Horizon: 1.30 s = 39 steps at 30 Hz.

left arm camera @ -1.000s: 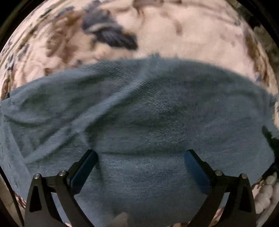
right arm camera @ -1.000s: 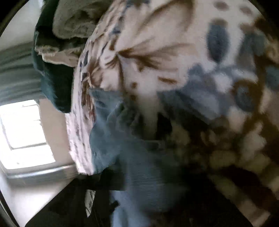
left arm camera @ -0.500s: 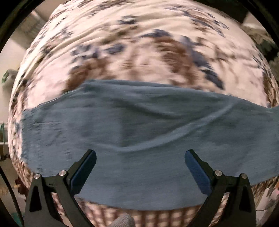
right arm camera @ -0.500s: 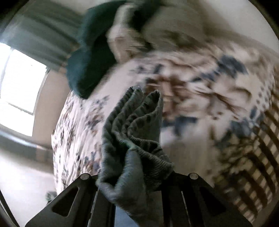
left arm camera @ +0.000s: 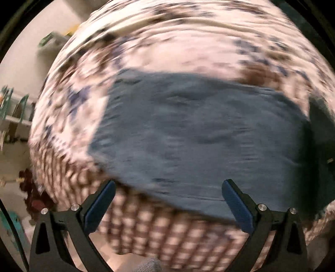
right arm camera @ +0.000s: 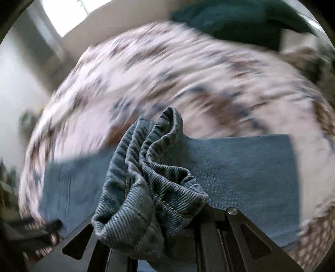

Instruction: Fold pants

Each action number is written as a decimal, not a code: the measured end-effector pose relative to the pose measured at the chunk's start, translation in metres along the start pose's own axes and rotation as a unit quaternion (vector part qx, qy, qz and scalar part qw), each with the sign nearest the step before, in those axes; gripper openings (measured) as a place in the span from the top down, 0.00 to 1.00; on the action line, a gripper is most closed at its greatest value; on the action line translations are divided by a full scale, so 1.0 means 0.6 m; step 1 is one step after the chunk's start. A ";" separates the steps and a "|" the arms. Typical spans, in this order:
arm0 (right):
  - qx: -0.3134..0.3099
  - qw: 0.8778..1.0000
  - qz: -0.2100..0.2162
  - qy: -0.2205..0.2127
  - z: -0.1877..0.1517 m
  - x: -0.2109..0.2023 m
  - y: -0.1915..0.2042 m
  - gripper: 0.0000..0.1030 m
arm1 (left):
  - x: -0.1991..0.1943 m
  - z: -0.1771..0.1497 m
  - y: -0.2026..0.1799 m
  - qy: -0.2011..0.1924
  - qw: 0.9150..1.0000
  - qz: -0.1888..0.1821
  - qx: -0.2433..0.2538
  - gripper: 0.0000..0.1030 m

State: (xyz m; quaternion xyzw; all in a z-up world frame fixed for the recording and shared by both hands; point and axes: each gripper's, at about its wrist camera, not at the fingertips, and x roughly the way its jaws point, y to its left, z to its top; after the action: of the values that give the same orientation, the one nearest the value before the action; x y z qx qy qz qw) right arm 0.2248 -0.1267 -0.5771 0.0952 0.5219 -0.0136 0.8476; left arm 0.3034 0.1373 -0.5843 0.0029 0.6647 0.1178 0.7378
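Blue denim pants [left arm camera: 199, 136] lie flat on a floral bedspread [left arm camera: 167, 46]. My left gripper [left arm camera: 167, 200] is open and empty, held above the near edge of the pants. My right gripper [right arm camera: 159, 209] is shut on a bunched, hemmed end of the pants [right arm camera: 155, 173], lifted over the flat denim [right arm camera: 247, 167]. The right fingertips are hidden by the cloth. Both views are motion-blurred.
The bedspread has a checked border [left arm camera: 167, 230] at the near edge. Dark green bedding [right arm camera: 240, 23] lies at the far side of the bed. A window [right arm camera: 67, 14] and wall stand beyond. Shelves and clutter [left arm camera: 12, 117] sit left of the bed.
My left gripper has pulled back and up from the pants, staying open. My right gripper, still holding the bunched denim, has swung round over the flat pants.
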 end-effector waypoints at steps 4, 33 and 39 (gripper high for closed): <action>-0.052 0.997 -0.013 0.049 -0.066 0.080 0.088 0.88 | 0.027 -0.006 0.079 0.009 0.999 0.015 -0.033 0.00; 0.221 0.936 -0.030 0.273 -0.155 0.031 -0.348 0.25 | 0.085 -0.026 -0.205 0.059 0.978 -0.106 0.171 0.60; 0.216 0.933 -0.016 0.288 -0.144 0.046 -0.360 0.25 | 0.078 -0.010 -0.176 0.074 0.978 -0.155 0.119 0.62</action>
State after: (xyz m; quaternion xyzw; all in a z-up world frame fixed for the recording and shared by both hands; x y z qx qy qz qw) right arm 0.1350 -0.3212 -0.6713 0.2675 0.7295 -0.1115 0.6196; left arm 0.3195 0.0418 -0.6479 -0.0213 0.7189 -0.0785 0.6903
